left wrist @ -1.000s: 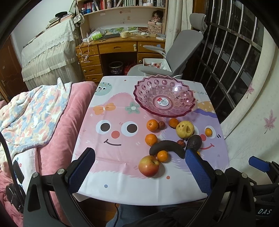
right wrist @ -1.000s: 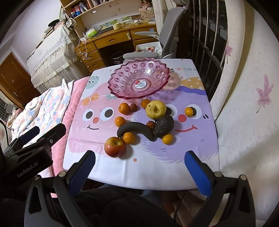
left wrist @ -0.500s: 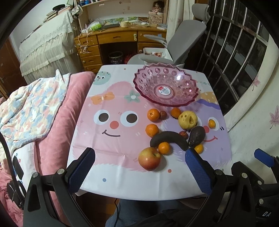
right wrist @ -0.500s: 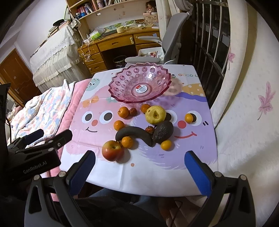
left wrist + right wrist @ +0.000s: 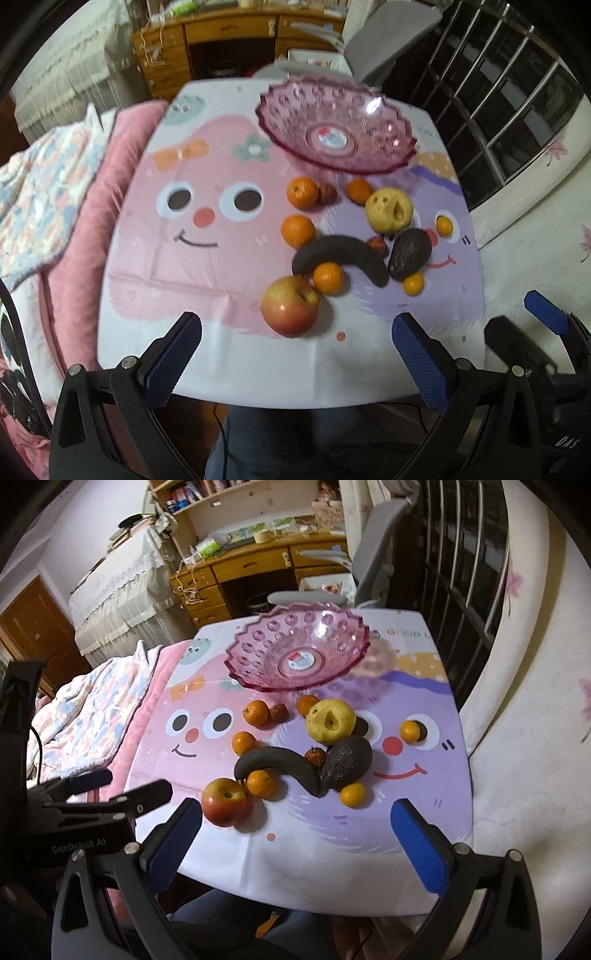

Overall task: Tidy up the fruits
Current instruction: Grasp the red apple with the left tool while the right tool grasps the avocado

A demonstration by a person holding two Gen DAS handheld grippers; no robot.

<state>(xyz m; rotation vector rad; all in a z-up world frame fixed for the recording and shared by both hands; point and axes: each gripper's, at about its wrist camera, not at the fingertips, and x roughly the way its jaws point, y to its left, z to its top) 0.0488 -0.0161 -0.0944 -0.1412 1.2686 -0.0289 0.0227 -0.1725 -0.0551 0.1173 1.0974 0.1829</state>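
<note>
An empty pink glass bowl (image 5: 338, 125) (image 5: 299, 651) stands at the far side of the table. In front of it lie a red apple (image 5: 290, 305) (image 5: 224, 801), a blackened banana (image 5: 341, 256) (image 5: 280, 766), a dark avocado (image 5: 410, 253) (image 5: 347, 762), a yellow pear (image 5: 389, 209) (image 5: 330, 720) and several small oranges (image 5: 302, 191). My left gripper (image 5: 295, 350) is open and empty, just short of the apple. My right gripper (image 5: 295, 834) is open and empty above the near table edge.
The table carries a pink and purple cartoon cloth (image 5: 177, 236). A bed with a pink blanket (image 5: 66, 221) lies left of it. A grey chair (image 5: 373, 568) and a wooden desk (image 5: 258, 565) stand behind. Window bars (image 5: 461, 554) are at right.
Both grippers have moved forward and down toward the fruit. The apple now sits closer to the left gripper's jaws. No fruit has moved.
</note>
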